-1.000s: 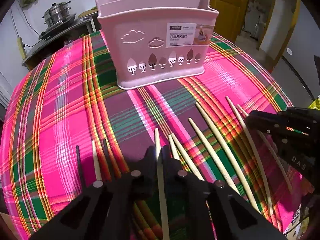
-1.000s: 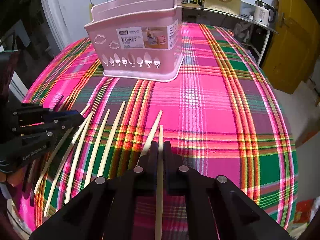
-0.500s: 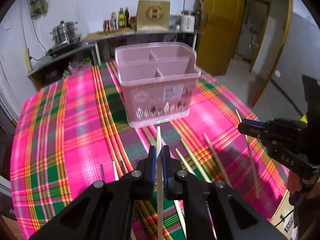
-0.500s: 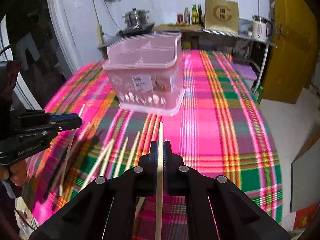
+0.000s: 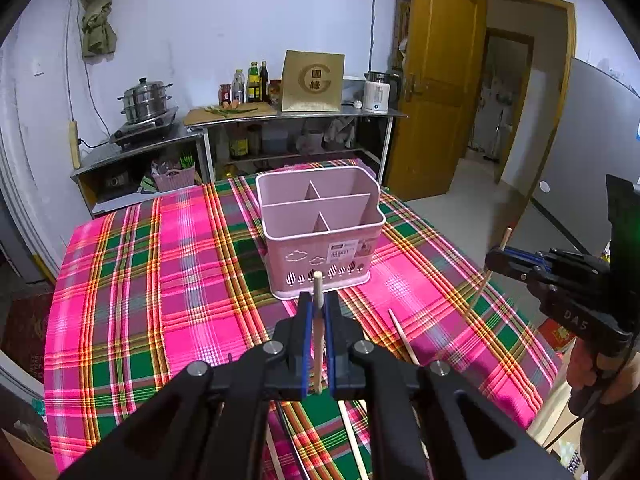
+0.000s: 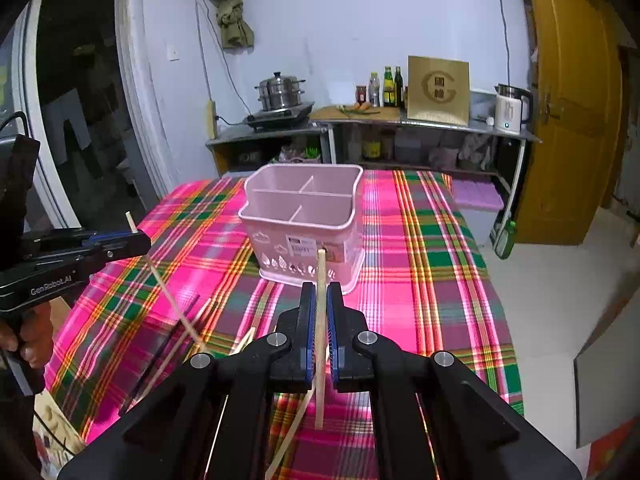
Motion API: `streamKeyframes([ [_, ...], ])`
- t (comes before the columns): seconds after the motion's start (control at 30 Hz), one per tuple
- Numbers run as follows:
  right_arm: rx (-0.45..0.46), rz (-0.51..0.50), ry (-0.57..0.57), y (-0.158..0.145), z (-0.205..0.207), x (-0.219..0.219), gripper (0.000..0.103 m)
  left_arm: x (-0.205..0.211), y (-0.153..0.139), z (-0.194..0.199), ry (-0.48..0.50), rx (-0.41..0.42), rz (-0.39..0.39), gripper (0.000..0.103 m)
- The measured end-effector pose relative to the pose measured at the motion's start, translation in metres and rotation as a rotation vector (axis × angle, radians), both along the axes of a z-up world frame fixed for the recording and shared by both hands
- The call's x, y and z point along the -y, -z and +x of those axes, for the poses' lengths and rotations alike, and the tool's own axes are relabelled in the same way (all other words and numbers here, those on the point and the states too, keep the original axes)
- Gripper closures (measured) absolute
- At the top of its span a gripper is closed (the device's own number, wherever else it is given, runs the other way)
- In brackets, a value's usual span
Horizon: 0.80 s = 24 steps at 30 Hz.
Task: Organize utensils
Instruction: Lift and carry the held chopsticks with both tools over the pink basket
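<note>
Above the plaid-covered desk (image 5: 120,280), on the near side of the pink basket (image 5: 320,236), both tongs are raised clear of the cloth. Left tongs (image 5: 316,312) clamp one chopstick (image 5: 318,332); right tongs (image 6: 320,312) clamp another chopstick (image 6: 320,340). More loose chopsticks (image 6: 192,320) lie on the desk nearer than the basket.

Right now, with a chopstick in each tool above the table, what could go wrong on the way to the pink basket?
1. Each tool, left tool and right tool, pinches one thin chopstick near its top; the long free end could swing or slip.
2. The pink basket has narrow divided compartments, so a tilted stick may catch a divider.
3. Both tools converging on it could collide.
</note>
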State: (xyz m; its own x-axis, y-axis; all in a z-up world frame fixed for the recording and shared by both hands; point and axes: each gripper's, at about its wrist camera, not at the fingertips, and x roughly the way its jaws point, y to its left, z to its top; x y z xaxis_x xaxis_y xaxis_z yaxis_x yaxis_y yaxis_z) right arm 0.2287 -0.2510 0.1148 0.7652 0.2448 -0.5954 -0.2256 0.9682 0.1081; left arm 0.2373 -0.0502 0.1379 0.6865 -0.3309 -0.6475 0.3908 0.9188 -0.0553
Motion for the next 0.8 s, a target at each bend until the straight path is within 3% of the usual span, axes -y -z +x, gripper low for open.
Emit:
streamKeyframes([
  [0.37,0.043,0.004,-0.027,-0.024,0.008,-0.004,0.098,0.005,-0.022,0.01,-0.008,0.025,-0.004,0.097],
  [0.8,0.096,0.044,-0.072,-0.072,0.054,-0.021,0.098,0.005,-0.07,0.057,-0.026,0.054,-0.051,0.097],
])
